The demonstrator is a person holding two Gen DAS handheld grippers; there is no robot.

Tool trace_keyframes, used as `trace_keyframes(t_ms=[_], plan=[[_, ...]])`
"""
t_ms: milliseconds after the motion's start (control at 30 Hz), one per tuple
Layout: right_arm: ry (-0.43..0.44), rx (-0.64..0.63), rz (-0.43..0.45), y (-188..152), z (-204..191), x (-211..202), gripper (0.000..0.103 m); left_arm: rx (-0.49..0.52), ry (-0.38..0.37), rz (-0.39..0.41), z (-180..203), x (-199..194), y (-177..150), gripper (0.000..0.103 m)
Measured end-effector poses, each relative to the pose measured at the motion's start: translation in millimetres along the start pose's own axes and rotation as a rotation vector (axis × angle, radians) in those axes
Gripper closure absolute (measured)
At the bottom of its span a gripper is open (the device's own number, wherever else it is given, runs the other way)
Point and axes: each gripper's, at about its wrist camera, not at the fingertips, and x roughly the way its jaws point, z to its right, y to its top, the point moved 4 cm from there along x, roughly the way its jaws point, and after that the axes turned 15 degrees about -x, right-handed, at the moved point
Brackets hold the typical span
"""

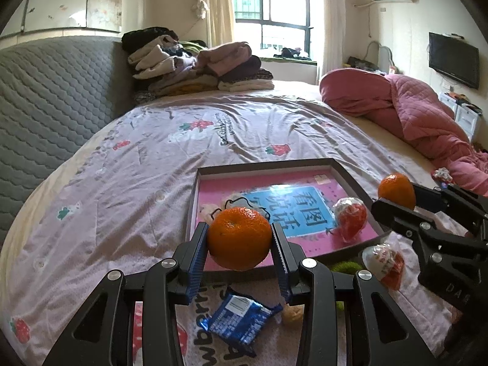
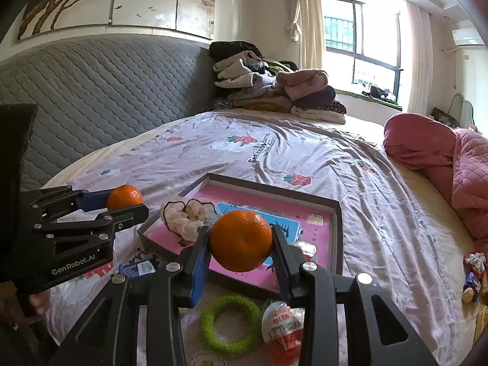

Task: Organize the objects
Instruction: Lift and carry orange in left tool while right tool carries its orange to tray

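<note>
My left gripper (image 1: 240,238) is shut on an orange (image 1: 239,238) and holds it above the near edge of the grey tray (image 1: 265,163) with a pink book inside. My right gripper (image 2: 241,241) is shut on a second orange (image 2: 241,239) above the same tray (image 2: 274,187). In the left wrist view the right gripper and its orange (image 1: 396,190) show at the right. In the right wrist view the left gripper and its orange (image 2: 125,196) show at the left. A wrapped red-and-white egg candy (image 1: 350,218) lies in the tray.
On the bedsheet near the tray lie a blue snack packet (image 1: 241,320), a green ring (image 2: 230,323), a second egg candy (image 2: 282,323) and a white scrunchie (image 2: 183,216). Folded clothes (image 1: 198,67) sit by the headboard. A pink quilt (image 1: 411,109) lies at the right.
</note>
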Motion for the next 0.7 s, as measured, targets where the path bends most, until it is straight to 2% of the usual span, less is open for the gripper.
trace_keyframes(t_ms=[700], plan=[[-0.033, 0.04, 0.017, 25, 36, 24, 0.065, 0.024, 0.015, -0.022, 0, 30, 13, 0.062]])
